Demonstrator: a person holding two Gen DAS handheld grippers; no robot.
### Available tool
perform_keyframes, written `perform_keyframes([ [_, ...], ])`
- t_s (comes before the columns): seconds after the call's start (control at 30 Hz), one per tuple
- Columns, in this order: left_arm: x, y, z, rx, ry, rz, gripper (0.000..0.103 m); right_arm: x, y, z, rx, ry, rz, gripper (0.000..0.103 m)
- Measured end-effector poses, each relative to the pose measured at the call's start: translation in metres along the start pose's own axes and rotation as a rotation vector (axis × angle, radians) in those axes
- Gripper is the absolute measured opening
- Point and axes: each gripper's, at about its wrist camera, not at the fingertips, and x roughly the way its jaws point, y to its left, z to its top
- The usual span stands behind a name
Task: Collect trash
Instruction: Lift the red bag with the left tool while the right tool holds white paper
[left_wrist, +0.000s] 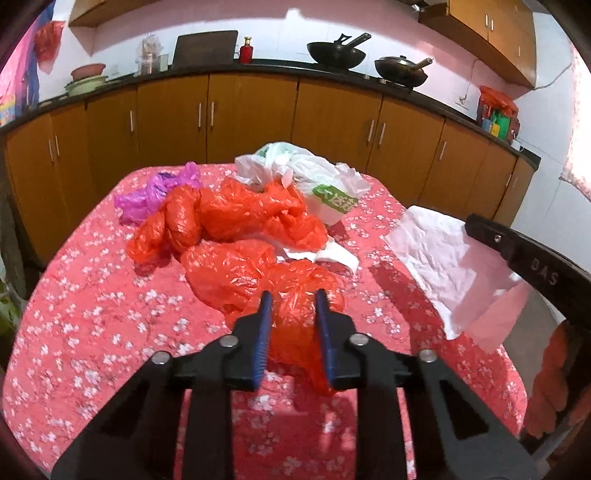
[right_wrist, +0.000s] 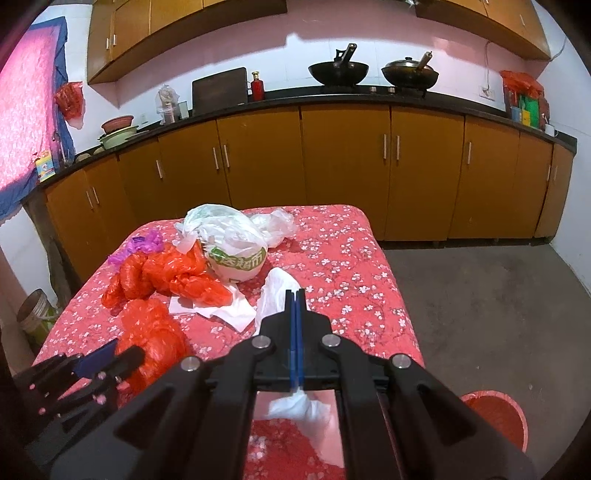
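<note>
Most of the job looks undone: across the middle of the flowered table (left_wrist: 92, 295) a heap of red bags (left_wrist: 236, 218), a white printed bag (right_wrist: 236, 254) and a purple bag (left_wrist: 155, 192) lies loose. The nearest red bag (left_wrist: 295, 295), low centre, stretches lengthwise away from the camera between the left gripper (left_wrist: 293, 295), whose fingers pinch it. The right gripper (right_wrist: 295, 295) is clenched on white paper (left_wrist: 443, 251), its sheet hanging toward lower right.
</note>
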Motion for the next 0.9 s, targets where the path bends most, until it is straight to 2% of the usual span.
perform_keyframes([
  [0.47, -0.035, 0.023, 0.034, -0.032, -0.103, 0.045, 0.016, -0.024, 0.005, 0.006, 0.008, -0.047, 0.034, 0.002],
  [0.9, -0.05, 0.002, 0.046, 0.002, -0.143, 0.031, 0.016, -0.051, -0.013, 0.004, 0.03, -0.082, 0.02, 0.002],
])
